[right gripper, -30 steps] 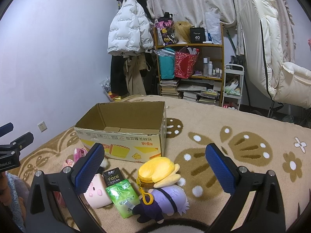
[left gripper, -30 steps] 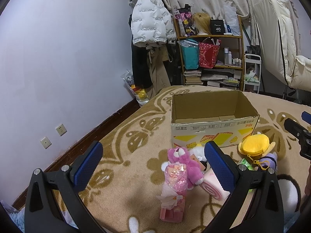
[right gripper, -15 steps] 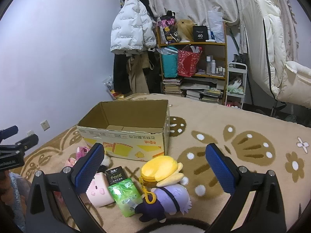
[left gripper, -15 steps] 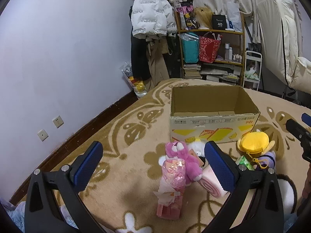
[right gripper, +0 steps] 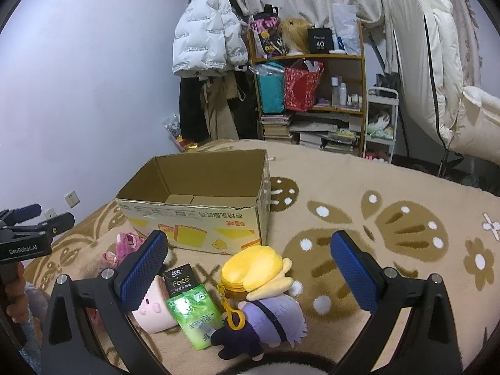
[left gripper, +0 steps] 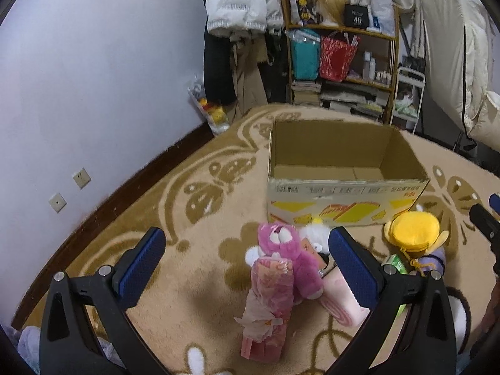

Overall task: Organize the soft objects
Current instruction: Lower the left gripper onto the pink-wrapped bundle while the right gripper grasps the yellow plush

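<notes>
Beige carpet (right gripper: 359, 187) with brown butterfly motifs is covering the floor beside a lilac wall (left gripper: 93, 78) and cluttered shelving (right gripper: 312, 93). Left gripper (left gripper: 247, 262) and right gripper (right gripper: 247, 261) are both hovering with fingers spread wide, gripping nothing. Soft toys are lying just before the open, empty cardboard box (left gripper: 337, 200): pink bear (left gripper: 287, 250), yellow-capped doll (right gripper: 265, 300), green tissue pack (right gripper: 193, 312).
</notes>
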